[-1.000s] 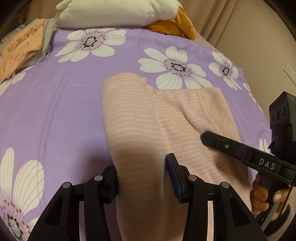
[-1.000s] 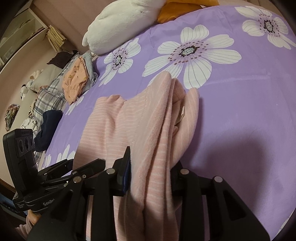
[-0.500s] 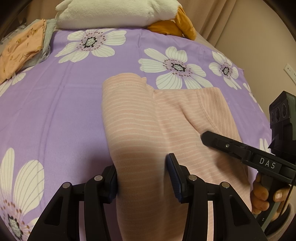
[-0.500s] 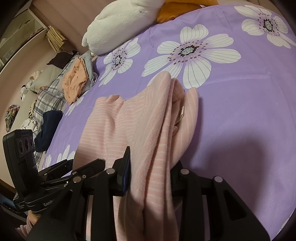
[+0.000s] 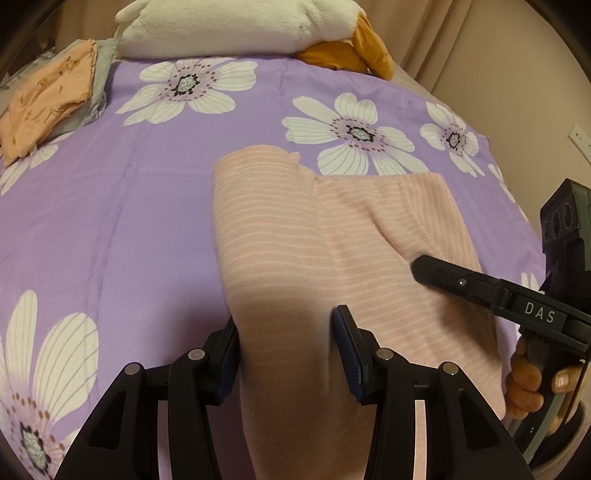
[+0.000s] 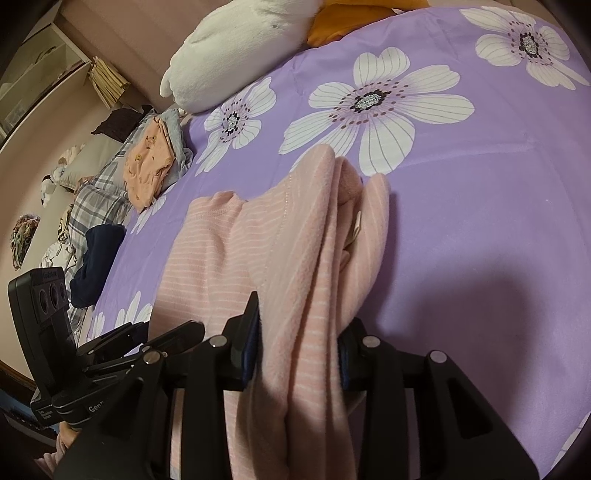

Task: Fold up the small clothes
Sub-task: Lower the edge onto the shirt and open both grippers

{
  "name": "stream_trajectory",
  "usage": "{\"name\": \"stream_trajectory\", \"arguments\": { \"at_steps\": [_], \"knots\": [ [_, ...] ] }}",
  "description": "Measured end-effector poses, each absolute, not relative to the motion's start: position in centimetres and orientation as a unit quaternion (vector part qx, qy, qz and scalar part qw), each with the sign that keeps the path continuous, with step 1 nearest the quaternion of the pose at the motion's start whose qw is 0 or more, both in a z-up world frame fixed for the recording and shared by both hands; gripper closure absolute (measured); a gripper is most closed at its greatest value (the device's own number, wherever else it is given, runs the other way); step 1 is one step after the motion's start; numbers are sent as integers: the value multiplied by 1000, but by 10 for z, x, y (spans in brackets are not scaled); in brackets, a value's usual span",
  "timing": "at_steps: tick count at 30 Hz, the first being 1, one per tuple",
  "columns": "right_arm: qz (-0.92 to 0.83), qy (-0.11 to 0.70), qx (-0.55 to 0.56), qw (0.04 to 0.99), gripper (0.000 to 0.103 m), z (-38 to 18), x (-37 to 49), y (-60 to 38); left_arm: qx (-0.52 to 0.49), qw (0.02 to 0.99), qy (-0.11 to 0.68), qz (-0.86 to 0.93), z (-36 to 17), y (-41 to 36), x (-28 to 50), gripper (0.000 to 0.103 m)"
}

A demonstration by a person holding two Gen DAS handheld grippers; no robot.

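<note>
The pink striped garment [image 5: 295,251] lies on the purple flowered bedspread [image 5: 110,221], its near end bunched in your left gripper [image 5: 288,343] and right gripper [image 6: 295,343], both pinching it, with folded orange clothes [image 5: 48,99] at ten o'clock.

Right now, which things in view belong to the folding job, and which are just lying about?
In the job:
- pink striped garment, spread on the purple floral bedspread
- left hand-held gripper, closed on its near edge
- right hand-held gripper, closed on bunched fabric

Lying about:
- white plush pillow
- orange cloth beside it
- folded peach garment on a grey one
- plaid fabric
</note>
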State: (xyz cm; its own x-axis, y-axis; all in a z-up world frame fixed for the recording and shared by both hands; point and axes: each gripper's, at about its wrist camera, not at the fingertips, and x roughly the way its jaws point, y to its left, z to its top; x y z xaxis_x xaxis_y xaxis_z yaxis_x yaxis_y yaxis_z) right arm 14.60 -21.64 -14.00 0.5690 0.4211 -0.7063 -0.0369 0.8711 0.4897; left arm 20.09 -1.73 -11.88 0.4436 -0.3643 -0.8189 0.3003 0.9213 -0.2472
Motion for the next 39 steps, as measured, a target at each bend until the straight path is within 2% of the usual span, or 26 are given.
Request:
{"name": "stream_trajectory", "arguments": {
  "at_steps": [15,39],
  "knots": [
    [121,441,221,861,64,-137,142,-227,-21,854,486,-185,-118,-15,191,57],
    [102,437,229,864,63,-133,131,-236,-17,856,487,-172,-117,-10,173,57]
  ]
}}
